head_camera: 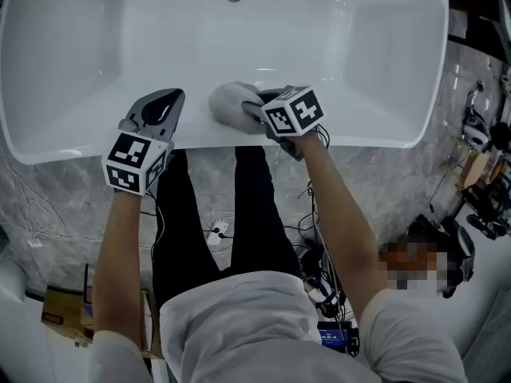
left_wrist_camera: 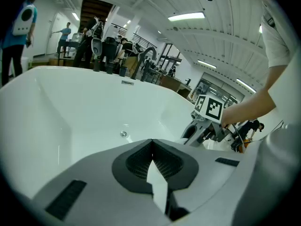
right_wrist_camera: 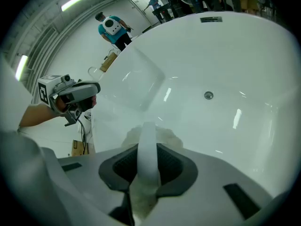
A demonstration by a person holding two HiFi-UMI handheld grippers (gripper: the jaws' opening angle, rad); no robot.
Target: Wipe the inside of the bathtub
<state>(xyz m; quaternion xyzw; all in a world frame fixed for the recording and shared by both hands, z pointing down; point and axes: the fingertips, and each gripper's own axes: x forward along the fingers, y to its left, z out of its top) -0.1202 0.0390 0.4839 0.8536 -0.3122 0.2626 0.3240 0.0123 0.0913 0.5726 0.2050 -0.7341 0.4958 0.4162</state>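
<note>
Where cloth (head_camera: pixel 228 104) meets bathtub (head_camera: pixel 351 62), right hand-held gripper (head_camera: pixel 249 110) clamps it.

in the head view the bathtub (head_camera: pixel 375 70) runs off the top edge, so its far rim is out of sight. the cloth (head_camera: pixel 226 104) is partly covered by the right gripper (head_camera: pixel 254 112). at the upper left of the left gripper view, the distant people (left_wrist_camera: pixel 66 34) are too small to make out.

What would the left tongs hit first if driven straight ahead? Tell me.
Most likely the bare inner surface of the bathtub, somewhere around the drain. The left tongs are shut and empty, with nothing in between, though depth is unclear.
</note>
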